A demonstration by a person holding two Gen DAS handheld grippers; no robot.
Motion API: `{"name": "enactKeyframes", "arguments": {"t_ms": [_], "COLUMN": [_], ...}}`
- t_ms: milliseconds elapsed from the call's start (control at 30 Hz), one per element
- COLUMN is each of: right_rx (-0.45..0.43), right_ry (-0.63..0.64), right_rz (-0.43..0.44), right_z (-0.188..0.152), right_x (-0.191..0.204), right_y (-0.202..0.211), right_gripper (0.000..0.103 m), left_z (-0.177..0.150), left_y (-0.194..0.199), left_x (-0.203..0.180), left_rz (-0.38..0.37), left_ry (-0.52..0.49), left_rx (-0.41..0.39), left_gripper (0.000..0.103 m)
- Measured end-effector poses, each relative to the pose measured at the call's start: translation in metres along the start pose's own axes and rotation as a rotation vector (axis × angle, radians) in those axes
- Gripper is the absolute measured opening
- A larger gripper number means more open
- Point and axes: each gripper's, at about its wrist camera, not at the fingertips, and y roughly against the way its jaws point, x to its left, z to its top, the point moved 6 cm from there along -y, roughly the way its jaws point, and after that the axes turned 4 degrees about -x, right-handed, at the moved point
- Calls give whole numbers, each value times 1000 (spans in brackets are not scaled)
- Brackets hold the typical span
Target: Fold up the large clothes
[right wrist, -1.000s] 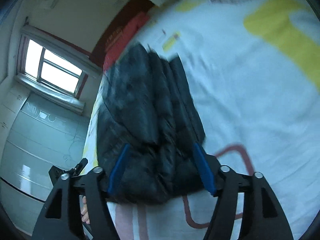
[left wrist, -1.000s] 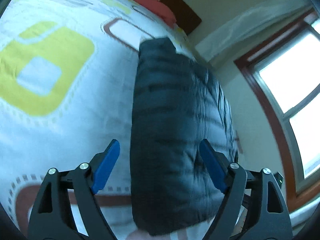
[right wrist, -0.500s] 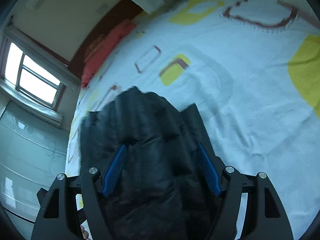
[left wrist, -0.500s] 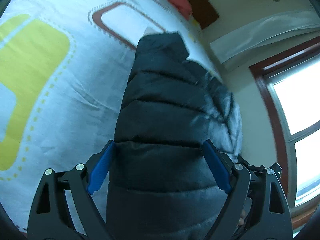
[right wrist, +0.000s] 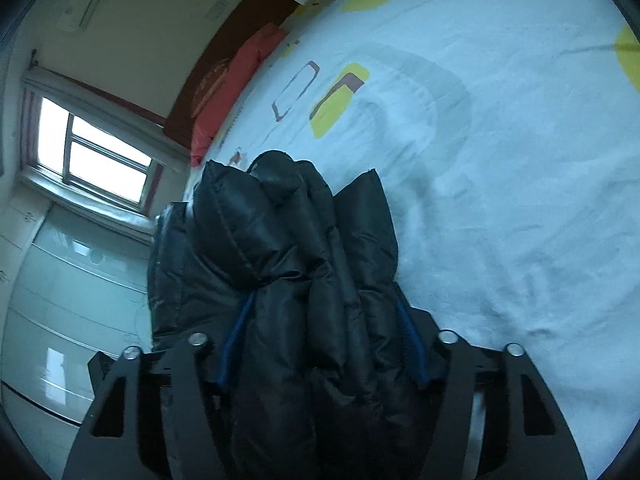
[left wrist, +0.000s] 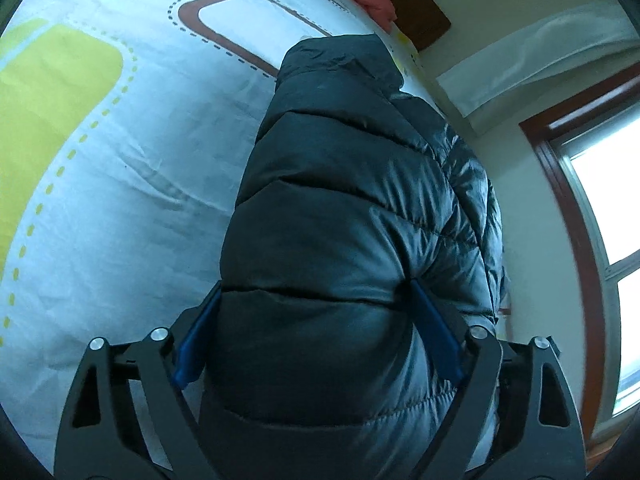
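1 patterned bedsheet (left wrist: 120, 220) under jacket (left wrist: 352, 208), window (right wrist: 92, 152) beyond.

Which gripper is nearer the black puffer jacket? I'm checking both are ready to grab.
Neither clearly: the left gripper and right gripper each have open fingers straddling the black puffer jacket, fabric filling both gaps.
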Motion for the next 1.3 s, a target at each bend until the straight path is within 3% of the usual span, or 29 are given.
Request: {"name": "enactKeyframes", "arguments": {"t_ms": [500, 833, 1100, 1300], "right_rx": [-34, -67, -77, -40], "right_ry": [18, 53, 75, 91], "right_rz": [61, 67, 110, 199], "right_z": [-12, -18, -37, -53], "right_x": [7, 19, 42, 88], "right_y": [11, 18, 28, 8], "right_gripper": [44, 36, 34, 34], "left_z": [-4, -3, -5, 12], "left_y": [-5, 3, 34, 77], "left_x": [-15, -16, -12, 8], "left_rz": [35, -8, -45, -36], "left_ry": [-66, -80, -117, -122], "left_rx": [-42, -55, -94, -156], "left_gripper": [78, 66, 59, 58]}}
